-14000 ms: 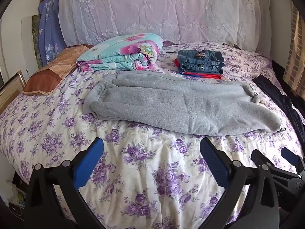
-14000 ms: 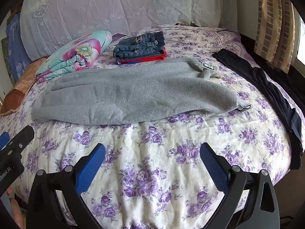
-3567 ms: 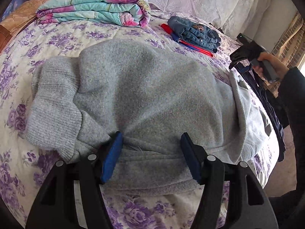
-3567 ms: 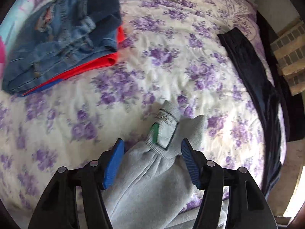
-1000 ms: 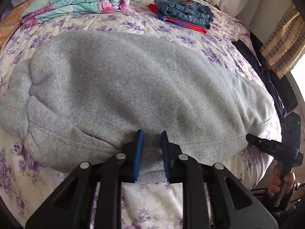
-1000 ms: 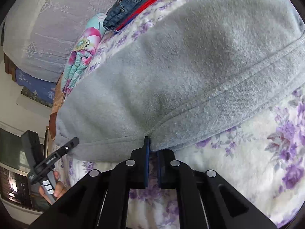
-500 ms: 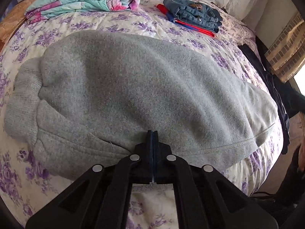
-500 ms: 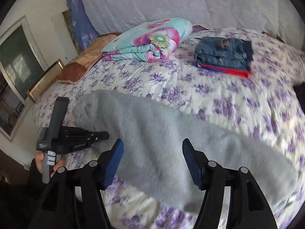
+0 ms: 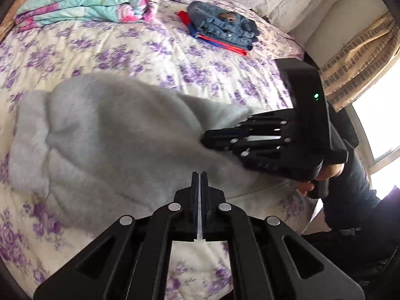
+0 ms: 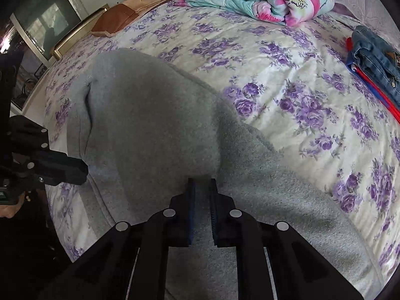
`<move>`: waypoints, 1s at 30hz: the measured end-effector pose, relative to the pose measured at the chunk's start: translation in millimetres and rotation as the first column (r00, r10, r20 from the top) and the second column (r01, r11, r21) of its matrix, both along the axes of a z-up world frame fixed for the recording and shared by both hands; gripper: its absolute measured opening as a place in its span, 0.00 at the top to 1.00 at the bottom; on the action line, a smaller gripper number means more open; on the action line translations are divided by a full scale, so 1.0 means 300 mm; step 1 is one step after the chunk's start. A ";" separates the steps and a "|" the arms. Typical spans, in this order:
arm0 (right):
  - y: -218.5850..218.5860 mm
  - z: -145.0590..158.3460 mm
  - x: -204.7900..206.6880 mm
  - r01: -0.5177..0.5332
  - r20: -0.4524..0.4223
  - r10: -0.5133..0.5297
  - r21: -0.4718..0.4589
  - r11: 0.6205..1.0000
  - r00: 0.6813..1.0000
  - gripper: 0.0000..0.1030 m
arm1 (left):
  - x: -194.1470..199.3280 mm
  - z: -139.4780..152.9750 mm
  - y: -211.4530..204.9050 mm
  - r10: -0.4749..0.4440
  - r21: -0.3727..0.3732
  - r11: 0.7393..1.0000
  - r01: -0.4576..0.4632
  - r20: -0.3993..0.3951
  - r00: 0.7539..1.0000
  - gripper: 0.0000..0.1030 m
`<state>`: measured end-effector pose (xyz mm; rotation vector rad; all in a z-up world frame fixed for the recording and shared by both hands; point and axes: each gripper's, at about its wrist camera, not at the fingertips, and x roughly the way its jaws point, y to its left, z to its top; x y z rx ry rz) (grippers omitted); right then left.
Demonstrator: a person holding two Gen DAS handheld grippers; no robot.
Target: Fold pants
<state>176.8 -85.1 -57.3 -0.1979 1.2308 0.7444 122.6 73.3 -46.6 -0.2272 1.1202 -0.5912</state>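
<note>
The grey fleece pants [image 9: 105, 135] lie on the floral bedspread [image 9: 150, 57], partly doubled over. My left gripper [image 9: 199, 177] is shut tight at the pants' near edge; cloth between the pads does not show. My right gripper [image 10: 202, 187] is shut on a raised fold of the grey pants [image 10: 150, 125], with a strip of cloth between its blue pads. The right gripper also shows in the left wrist view [image 9: 212, 138], at the pants' right end. The left gripper shows at the left edge of the right wrist view [image 10: 75, 167].
A folded floral quilt [image 9: 87, 2] and a stack of folded jeans on red cloth [image 9: 222, 27] lie at the back of the bed. A brown pillow [image 10: 117, 17] and a framed mirror [image 10: 50, 20] are at the left. Curtain [image 9: 357, 57] at right.
My right gripper has closed on the pants and carried their end over toward the left, doubling the cloth. My left gripper stays shut at the near edge.
</note>
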 end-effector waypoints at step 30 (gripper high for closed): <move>-0.066 0.060 0.042 0.015 -0.001 -0.015 -0.086 0.996 1.000 0.88 | 0.026 -0.196 0.010 0.039 -0.057 0.997 -0.047 -0.134 0.990 0.98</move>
